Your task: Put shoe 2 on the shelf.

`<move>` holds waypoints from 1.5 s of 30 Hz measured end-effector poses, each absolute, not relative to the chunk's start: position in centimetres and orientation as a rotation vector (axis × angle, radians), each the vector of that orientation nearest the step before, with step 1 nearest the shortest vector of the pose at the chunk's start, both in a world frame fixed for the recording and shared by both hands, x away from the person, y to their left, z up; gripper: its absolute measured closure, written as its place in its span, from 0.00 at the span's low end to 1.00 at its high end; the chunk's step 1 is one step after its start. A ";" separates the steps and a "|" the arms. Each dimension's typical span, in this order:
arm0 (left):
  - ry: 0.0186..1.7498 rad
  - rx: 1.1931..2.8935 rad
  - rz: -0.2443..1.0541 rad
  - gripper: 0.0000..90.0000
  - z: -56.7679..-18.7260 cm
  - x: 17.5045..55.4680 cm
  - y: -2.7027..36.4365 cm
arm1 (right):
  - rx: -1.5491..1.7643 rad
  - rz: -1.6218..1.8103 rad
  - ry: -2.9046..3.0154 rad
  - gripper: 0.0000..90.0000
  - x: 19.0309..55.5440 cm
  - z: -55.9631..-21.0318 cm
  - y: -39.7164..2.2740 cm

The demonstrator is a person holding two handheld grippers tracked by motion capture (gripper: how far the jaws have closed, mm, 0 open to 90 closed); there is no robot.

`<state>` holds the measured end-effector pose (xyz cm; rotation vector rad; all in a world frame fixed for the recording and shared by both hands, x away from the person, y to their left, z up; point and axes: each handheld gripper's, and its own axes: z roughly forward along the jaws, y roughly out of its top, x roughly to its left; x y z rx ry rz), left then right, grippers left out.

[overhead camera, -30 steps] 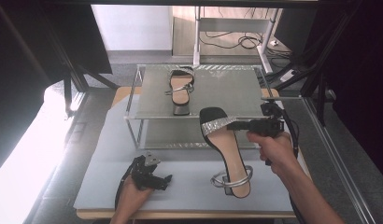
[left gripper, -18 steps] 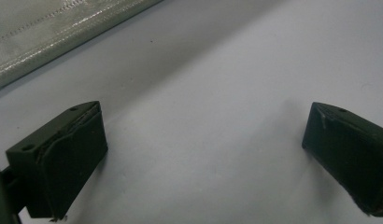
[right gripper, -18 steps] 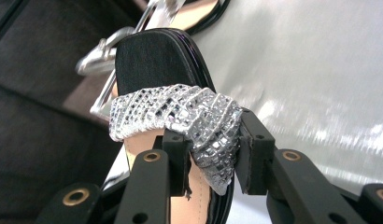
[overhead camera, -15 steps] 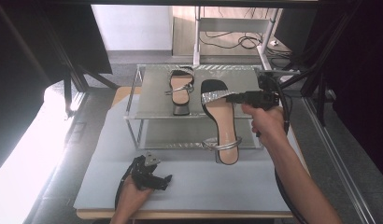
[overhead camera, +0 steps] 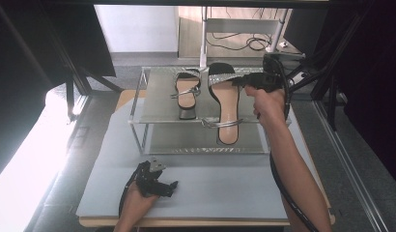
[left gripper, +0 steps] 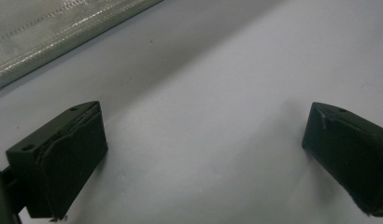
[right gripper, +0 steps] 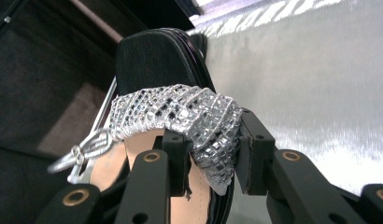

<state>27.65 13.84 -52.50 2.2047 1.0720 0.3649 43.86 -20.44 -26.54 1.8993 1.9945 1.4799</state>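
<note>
Item: sandal w/ sequin strap (overhead camera: 227,104), black sole, tan insole, silver ankle strap.
Loc: over top shelf of rack (overhead camera: 157,104), approx 1 o'clock from table centre; heel end overhangs the front edge toward 6 o'clock. Mate sandal (overhead camera: 186,89) lies on the shelf just beside it at 9 o'clock.

R gripper (right gripper: 213,154): I've got it clamped on the sequin strap (right gripper: 180,112) only, jaws pinching a fold of fabric at the strap's edge, sole not held. Approaches from 3 o'clock.
L gripper (left gripper: 203,154): jaws spread wide, nothing between, parked low over grey mat (left gripper: 227,93) at 7 o'clock.

Risks, as I judge them:
- Strap is soft; the shoe can swing or twist under the pinch, toe swerving into the mate sandal.
- Pinch sits near the fabric edge; it could slip out, dropping the shoe.
- Release w/ heel past the front rim: it tips off toward the mat.
- Ankle strap buckle may snag the shelf rail.
</note>
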 end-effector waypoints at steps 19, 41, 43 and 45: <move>1.074 2.201 0.362 0.00 -52.5 27.6 13.8 | 1.909 1.434 1.928 0.76 49.6 -26.2 -18.1; 1.073 2.201 0.363 0.00 -52.5 27.7 13.8 | 1.769 1.126 1.968 0.76 53.5 -30.6 -16.1; 1.070 2.202 0.364 0.00 -52.5 27.7 13.8 | 1.760 1.105 1.983 0.76 53.8 -31.2 -15.8; 1.071 2.204 0.363 0.00 -52.5 27.7 13.8 | 1.756 1.101 1.984 0.75 53.9 -31.7 -15.7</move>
